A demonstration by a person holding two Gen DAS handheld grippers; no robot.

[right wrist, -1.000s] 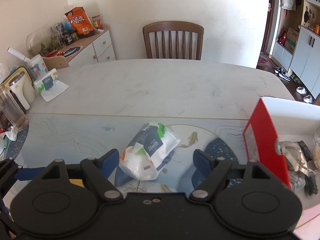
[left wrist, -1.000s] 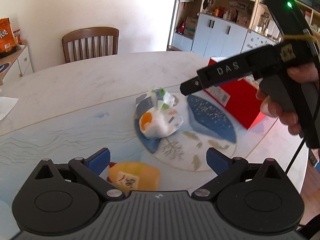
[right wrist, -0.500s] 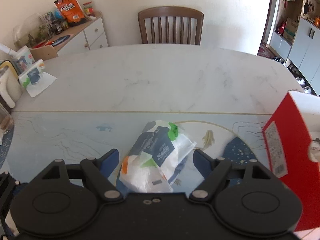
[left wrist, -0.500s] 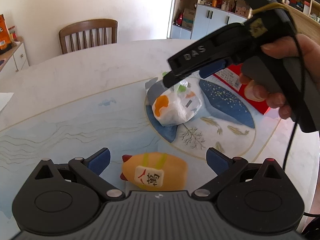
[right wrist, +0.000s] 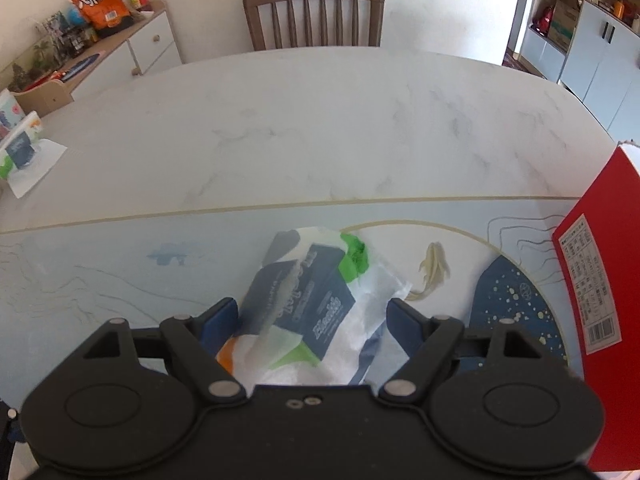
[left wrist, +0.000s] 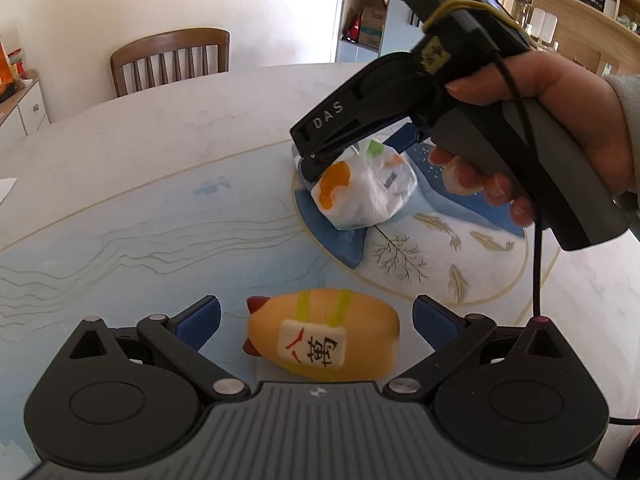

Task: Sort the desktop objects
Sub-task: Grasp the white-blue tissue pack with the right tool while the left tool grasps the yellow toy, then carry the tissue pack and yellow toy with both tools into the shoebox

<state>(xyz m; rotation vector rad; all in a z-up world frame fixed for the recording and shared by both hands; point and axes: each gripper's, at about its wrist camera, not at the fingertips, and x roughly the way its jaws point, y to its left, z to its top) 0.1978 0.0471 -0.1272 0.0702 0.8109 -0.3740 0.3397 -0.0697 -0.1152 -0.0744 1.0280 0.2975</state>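
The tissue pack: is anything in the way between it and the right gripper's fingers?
No, nothing visible. The tissue pack already lies between the right gripper's open fingers, on the table mat. The red box stands off to the right, and the yellow toy sits by the left gripper.

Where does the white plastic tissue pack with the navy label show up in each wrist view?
Left wrist: white plastic tissue pack centre-right, under the right gripper.
Right wrist: lower centre, between the open blue fingers.
Shared landmark: the brown wooden chair behind the table.
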